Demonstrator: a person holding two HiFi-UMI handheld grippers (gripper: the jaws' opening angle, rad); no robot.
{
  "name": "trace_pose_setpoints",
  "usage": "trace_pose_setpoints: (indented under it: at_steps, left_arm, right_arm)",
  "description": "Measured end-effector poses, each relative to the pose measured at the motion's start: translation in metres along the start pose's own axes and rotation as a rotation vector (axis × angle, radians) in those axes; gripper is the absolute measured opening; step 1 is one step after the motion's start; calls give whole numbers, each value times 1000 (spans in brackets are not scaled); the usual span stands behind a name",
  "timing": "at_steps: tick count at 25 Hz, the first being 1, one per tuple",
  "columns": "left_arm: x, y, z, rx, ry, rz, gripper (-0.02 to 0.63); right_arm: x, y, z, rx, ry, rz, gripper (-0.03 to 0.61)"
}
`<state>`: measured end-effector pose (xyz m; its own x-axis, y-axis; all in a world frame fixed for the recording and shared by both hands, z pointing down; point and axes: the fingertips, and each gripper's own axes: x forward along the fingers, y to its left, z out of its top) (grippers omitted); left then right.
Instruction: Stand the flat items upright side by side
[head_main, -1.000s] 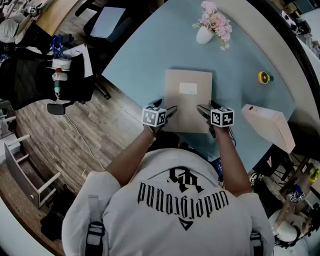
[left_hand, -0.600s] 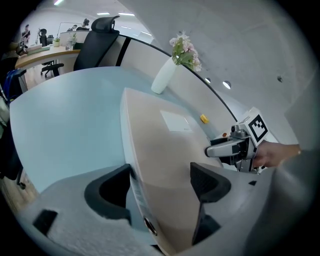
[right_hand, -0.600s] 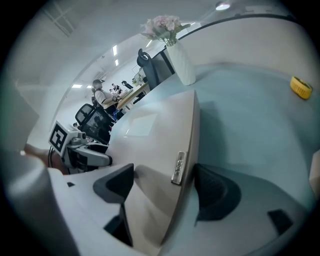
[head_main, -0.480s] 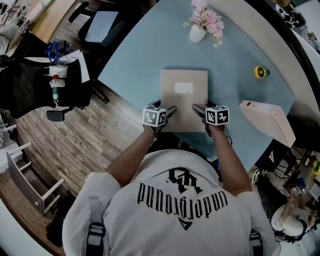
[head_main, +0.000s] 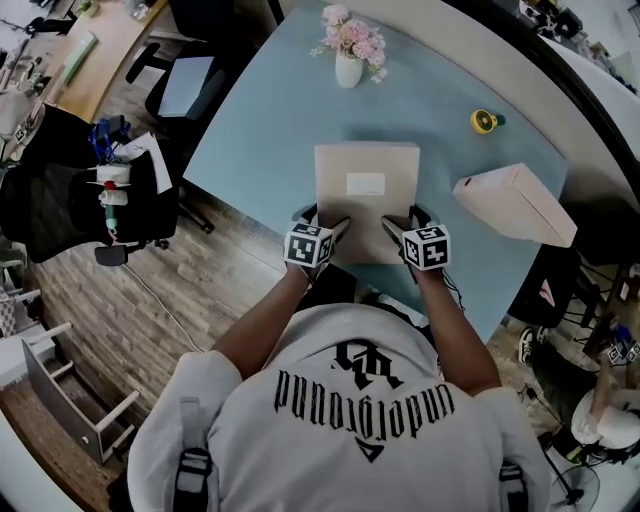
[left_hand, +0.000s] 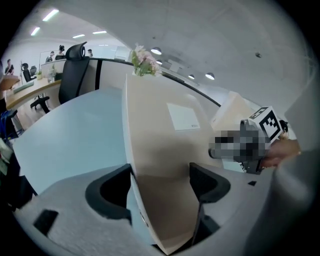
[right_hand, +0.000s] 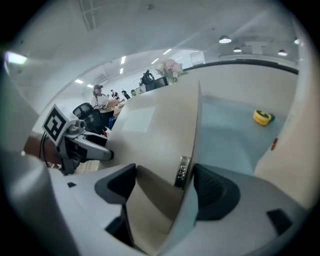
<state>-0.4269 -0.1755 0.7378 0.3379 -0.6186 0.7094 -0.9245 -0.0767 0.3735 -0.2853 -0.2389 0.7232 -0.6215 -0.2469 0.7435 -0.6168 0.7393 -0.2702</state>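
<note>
A thick beige binder (head_main: 365, 200) with a white label lies flat on the blue table (head_main: 270, 120). My left gripper (head_main: 325, 220) is at its near left corner and my right gripper (head_main: 402, 222) at its near right corner. In the left gripper view the binder (left_hand: 160, 150) fills the gap of the left gripper (left_hand: 160, 182), with a pad against each face. In the right gripper view the jaws of the right gripper (right_hand: 165, 182) are closing on the binder (right_hand: 160, 130), its metal-ringed spine between them. A second beige binder (head_main: 515, 203) lies to the right.
A white vase of pink flowers (head_main: 349, 68) stands at the table's far side, and a yellow tape roll (head_main: 484, 121) lies right of it. An office chair (head_main: 185, 85) stands off the table's left edge. The second binder reaches the table's right edge.
Both grippers have slid a little further onto the binder's near corners. The head view has shifted, so everything on the table sits more to the left.
</note>
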Motion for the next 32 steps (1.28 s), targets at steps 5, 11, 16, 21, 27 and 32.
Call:
trace_pose_setpoints:
  at_steps: [5, 11, 16, 21, 27, 32]
  left_arm:
    - [3, -55, 11, 155, -69, -9, 373]
    - [-8, -151, 24, 354, -161, -3, 368]
    - [-11, -226, 33, 447, -224, -30, 366]
    - [-8, -301, 36, 535, -283, -51, 366]
    - [5, -352, 41, 597, -313, -60, 367]
    - [26, -366, 47, 642, -296, -70, 367]
  right_arm:
    - [-59, -21, -20, -39, -138, -142, 354]
    - [-150, -47, -53, -38, -270, -283, 349]
    - [-225, -70, -72, -69, -381, -411, 342]
    - [-293, -94, -95, -81, -465, -509, 339]
    - [-340, -118, -109, -81, -509, -584, 324]
    - [-343, -139, -116, -57, -521, -621, 324]
